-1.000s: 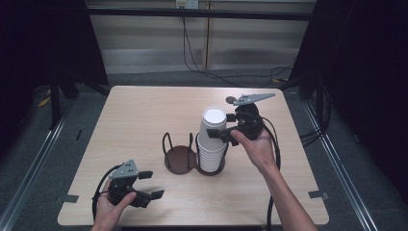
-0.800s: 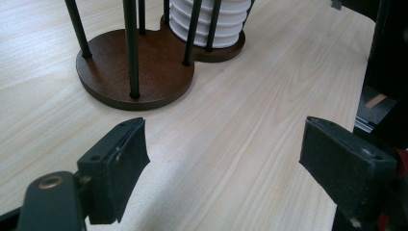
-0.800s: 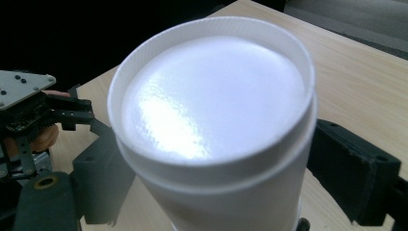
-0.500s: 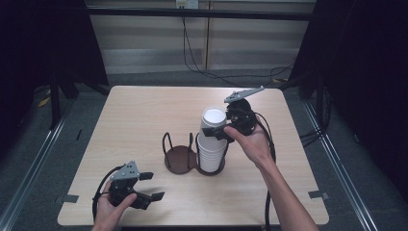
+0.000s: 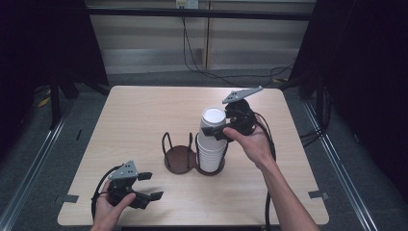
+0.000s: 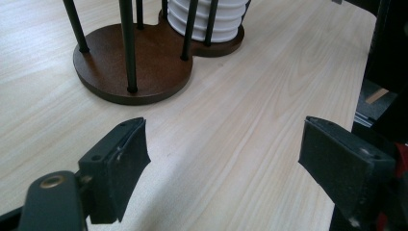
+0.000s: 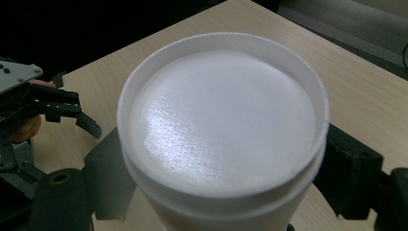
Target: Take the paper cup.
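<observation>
A stack of white foam cups [image 5: 211,150], bottoms up, stands in the right ring of a brown two-ring holder [image 5: 177,160] with black wire posts. My right gripper [image 5: 214,130] is shut on the top cup [image 5: 214,118] near the top of the stack. In the right gripper view that cup [image 7: 221,125] sits between both jaws of the right gripper [image 7: 226,185]. My left gripper [image 5: 150,186] rests open near the table's front left. In the left gripper view the left gripper [image 6: 226,161] has only bare table between its jaws, with the holder [image 6: 130,67] and the cup stack [image 6: 207,21] beyond.
The holder's left ring [image 5: 174,153] has no cups in it. The light wooden table [image 5: 144,115] ends at dark floor on all sides. A black cable [image 5: 267,144] trails from the right gripper along the forearm. The left gripper [image 7: 57,110] shows far off in the right gripper view.
My right gripper has shifted slightly to the left against the top of the stack. The left gripper has stayed put.
</observation>
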